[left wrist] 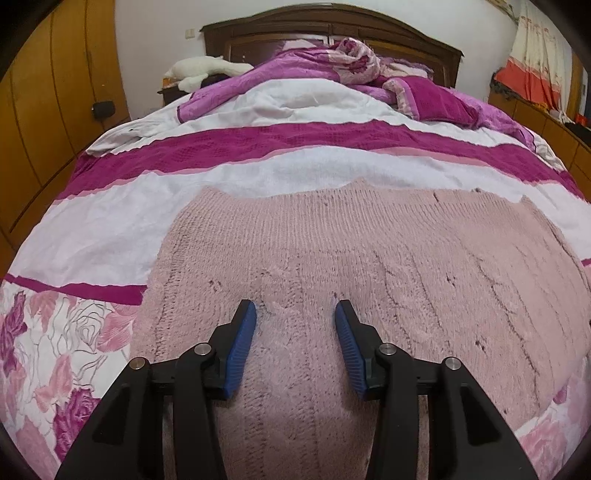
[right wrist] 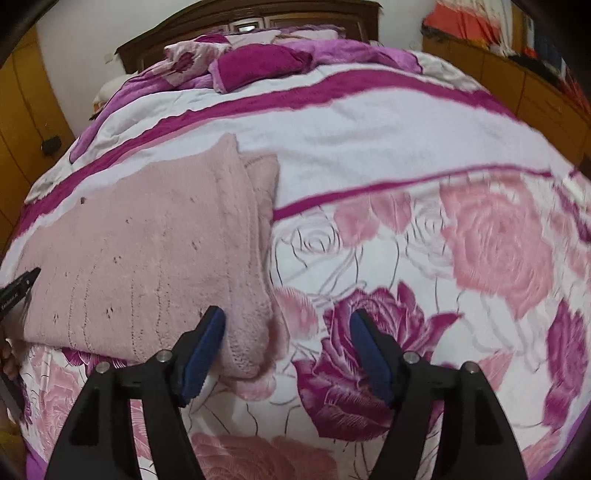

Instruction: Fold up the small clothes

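Note:
A pale pink knitted garment (left wrist: 369,258) lies spread flat on the bed. My left gripper (left wrist: 295,310) is open just above its near part, with knit showing between the blue pads (left wrist: 240,347). In the right wrist view the same garment (right wrist: 147,251) lies at the left, its right side folded over into a thick edge. My right gripper (right wrist: 288,321) is open at the garment's near right corner; its left fingertip sits against that corner, its right one over the quilt. The left gripper's tip (right wrist: 22,284) shows at the far left edge.
The bed carries a white, magenta-striped, rose-printed quilt (right wrist: 443,240). A bunched purple blanket (left wrist: 332,74) and pillows lie near the dark wooden headboard (left wrist: 332,26). Wooden wardrobes (left wrist: 44,110) stand left; a cabinet with clothes (right wrist: 517,74) stands right.

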Demonstrator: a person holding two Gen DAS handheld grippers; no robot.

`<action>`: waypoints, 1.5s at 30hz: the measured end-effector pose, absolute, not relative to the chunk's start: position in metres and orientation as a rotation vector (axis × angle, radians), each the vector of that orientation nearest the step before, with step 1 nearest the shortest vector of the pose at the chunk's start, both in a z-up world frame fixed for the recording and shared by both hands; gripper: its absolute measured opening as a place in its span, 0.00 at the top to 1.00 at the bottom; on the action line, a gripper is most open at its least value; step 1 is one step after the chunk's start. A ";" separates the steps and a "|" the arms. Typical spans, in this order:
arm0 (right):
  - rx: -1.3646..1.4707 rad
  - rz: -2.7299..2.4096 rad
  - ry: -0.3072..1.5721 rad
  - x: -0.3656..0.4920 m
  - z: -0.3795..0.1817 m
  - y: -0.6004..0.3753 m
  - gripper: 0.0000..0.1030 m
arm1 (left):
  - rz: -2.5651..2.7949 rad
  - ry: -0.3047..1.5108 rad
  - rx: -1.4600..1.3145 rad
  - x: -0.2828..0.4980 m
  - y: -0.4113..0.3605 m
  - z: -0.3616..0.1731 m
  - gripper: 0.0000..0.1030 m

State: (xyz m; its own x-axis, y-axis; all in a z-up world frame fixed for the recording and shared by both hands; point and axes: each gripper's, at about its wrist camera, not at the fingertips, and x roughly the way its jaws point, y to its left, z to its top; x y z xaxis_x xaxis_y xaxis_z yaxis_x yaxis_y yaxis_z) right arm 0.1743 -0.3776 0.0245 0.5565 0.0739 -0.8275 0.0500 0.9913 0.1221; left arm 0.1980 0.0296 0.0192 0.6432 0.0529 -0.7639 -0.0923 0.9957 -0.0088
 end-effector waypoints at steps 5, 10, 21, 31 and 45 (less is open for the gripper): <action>0.270 0.045 0.980 0.173 0.007 -0.397 0.14 | 0.079 0.900 -0.106 0.186 0.043 0.038 0.78; 0.320 0.114 0.966 0.169 -0.002 -0.403 0.05 | 0.134 0.888 -0.103 0.161 0.059 0.058 0.78; 0.399 0.148 0.820 0.162 0.036 -0.387 0.04 | 0.184 0.959 -0.157 0.139 0.084 0.047 0.78; 0.352 0.122 0.844 0.205 0.000 -0.357 0.05 | 0.191 0.989 -0.200 0.145 0.081 0.021 0.78; 0.451 0.231 0.813 0.202 -0.002 -0.363 0.56 | 0.180 0.976 -0.236 0.143 0.085 0.018 0.77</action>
State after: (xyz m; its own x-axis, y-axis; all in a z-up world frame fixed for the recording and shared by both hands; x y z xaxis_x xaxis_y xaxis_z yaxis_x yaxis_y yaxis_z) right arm 0.2018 -0.3632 -0.0023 0.6692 0.3674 -0.6459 -0.0278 0.8810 0.4723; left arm 0.1432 0.0850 0.0179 0.5484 0.0450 -0.8350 -0.2561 0.9596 -0.1164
